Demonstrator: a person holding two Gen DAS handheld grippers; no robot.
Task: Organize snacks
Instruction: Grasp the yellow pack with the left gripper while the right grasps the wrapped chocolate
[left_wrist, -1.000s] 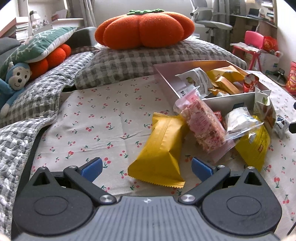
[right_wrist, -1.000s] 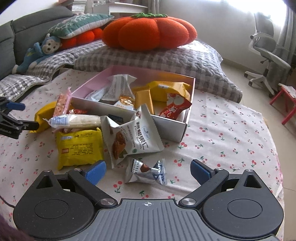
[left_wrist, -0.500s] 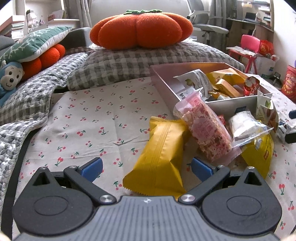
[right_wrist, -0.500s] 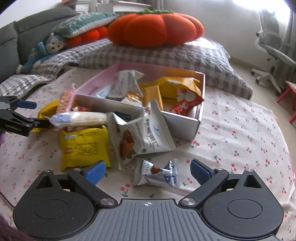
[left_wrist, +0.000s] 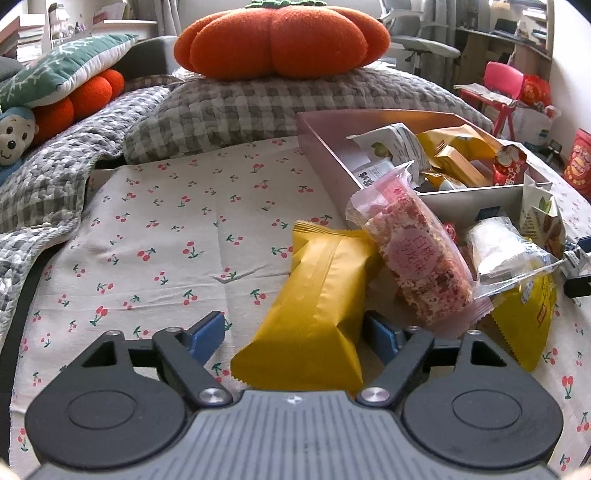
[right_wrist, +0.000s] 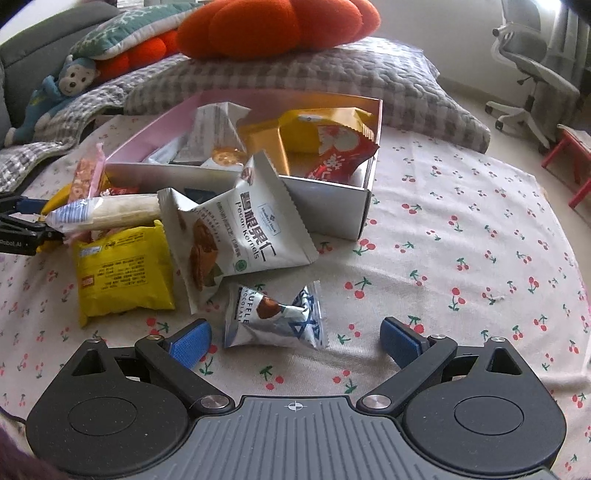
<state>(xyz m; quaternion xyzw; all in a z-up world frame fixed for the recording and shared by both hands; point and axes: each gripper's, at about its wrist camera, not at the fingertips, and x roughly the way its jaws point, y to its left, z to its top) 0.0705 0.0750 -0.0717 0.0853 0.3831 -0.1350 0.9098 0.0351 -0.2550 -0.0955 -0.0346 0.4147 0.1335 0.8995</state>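
Note:
A pink and grey box (left_wrist: 472, 194) (right_wrist: 325, 192) holds several snack packs. Loose packs lie in front of it on the cherry-print cloth (left_wrist: 184, 229). My left gripper (left_wrist: 295, 332) is open, its fingers on either side of the near end of a long yellow pack (left_wrist: 321, 299). A pink rice bar (left_wrist: 410, 251) leans beside it. My right gripper (right_wrist: 295, 341) is open just before a small silver truffle pack (right_wrist: 275, 317). A white pecan pack (right_wrist: 236, 236), a square yellow pack (right_wrist: 122, 269) and a clear white bar (right_wrist: 107, 212) lie behind it.
An orange pumpkin cushion (left_wrist: 280, 40) sits on a checked pillow (left_wrist: 258, 107) behind the box. A monkey toy (right_wrist: 62, 88) and more cushions lie at the left. An office chair (right_wrist: 528, 66) and a red stool (left_wrist: 502, 85) stand beyond the cloth.
My left gripper has moved forward so the yellow pack now lies between its fingers. My right gripper has moved forward and down toward the truffle pack.

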